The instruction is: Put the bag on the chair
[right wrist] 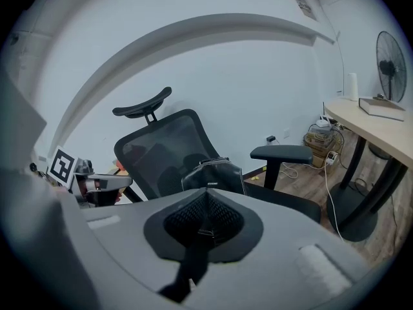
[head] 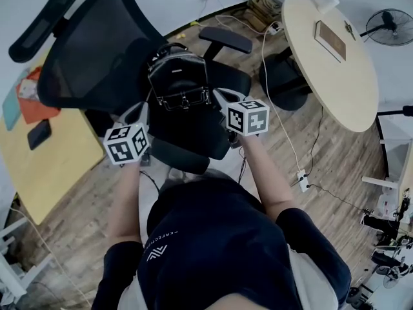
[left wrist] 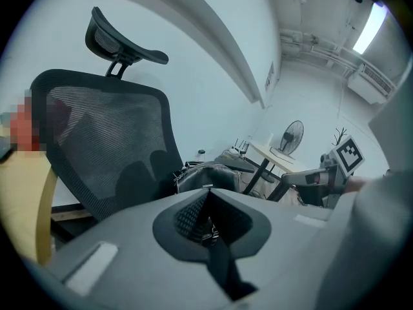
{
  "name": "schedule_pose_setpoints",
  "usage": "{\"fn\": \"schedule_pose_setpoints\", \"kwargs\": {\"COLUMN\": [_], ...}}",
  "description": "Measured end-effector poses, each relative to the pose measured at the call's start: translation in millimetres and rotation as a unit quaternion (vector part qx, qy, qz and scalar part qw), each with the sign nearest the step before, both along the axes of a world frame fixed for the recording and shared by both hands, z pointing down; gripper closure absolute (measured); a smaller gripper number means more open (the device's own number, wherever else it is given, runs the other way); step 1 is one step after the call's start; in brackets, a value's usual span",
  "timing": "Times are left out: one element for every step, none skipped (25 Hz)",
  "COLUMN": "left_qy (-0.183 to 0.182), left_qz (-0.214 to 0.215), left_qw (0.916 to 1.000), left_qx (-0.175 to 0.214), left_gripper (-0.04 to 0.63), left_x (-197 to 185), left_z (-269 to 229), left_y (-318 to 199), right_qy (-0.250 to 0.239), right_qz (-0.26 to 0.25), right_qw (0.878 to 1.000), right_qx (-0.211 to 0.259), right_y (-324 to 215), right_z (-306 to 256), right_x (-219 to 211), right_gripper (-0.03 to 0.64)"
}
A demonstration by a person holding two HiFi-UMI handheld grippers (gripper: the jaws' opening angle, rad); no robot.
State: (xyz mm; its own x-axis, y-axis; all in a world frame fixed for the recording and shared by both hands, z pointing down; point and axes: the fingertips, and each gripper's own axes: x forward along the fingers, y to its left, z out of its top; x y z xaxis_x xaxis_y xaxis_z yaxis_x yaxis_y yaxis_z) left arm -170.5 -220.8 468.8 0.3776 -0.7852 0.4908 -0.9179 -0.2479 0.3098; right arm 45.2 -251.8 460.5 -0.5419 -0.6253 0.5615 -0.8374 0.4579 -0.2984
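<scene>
Over on the chair (head: 193,132) in the head view, the bag (head: 179,79) sits upright on the seat against the mesh back. My left gripper (head: 142,111) and right gripper (head: 220,96) are just beside its near corners, one on each side. Left gripper view: jaws pressed together on nothing, bag (left wrist: 205,176) just past the tips. Right gripper view, same deal, jaws together and empty. I'd say it's placed, and the trick is backing both straight toward me without clipping the handles or tipping it.

Round table (head: 352,89), fan (head: 389,26), cables (head: 303,166).
</scene>
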Motion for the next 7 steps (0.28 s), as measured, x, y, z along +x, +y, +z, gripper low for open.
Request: {"fn": "schedule_pose_setpoints", "kwargs": {"left_qy": [0.001, 0.002, 0.004, 0.005, 0.005, 0.005, 0.006], "left_qz": [-0.003, -0.005, -0.007, -0.009, -0.01, -0.011, -0.012], "left_qw": [1.0, 1.0, 1.0, 0.9999, 0.9999, 0.9999, 0.9999], "left_qx": [0.0, -0.002, -0.003, -0.005, -0.006, -0.007, -0.009], "left_gripper": [0.579, 0.58, 0.579, 0.579, 0.58, 0.58, 0.58], "left_x": [-1.0, -1.7, -2.1, -2.2, -2.2, -2.3, -2.4], "left_z": [0.9, 2.0, 3.3, 4.5, 5.5, 6.4, 7.3], "left_y": [0.6, 1.2, 1.7, 2.0, 2.2, 2.4, 2.6], "right_qy": [0.0, 0.001, 0.002, 0.002, 0.002, 0.002, 0.002], "right_qz": [-0.001, -0.002, -0.004, -0.004, -0.005, -0.005, -0.005], "right_qw": [1.0, 1.0, 1.0, 1.0, 1.0, 1.0, 1.0], "right_qx": [0.003, 0.005, 0.007, 0.007, 0.007, 0.007, 0.006], "right_y": [-0.3, -0.7, -1.5, -2.7, -3.9, -5.1, -6.2], "right_z": [-1.3, -2.4, -3.1, -3.4, -3.3, -3.1, -2.8], "right_x": [-0.8, -1.5, -2.0, -2.2, -2.3, -2.3, -2.4], "right_gripper": [0.615, 0.615, 0.615, 0.615, 0.615, 0.615, 0.615]}}
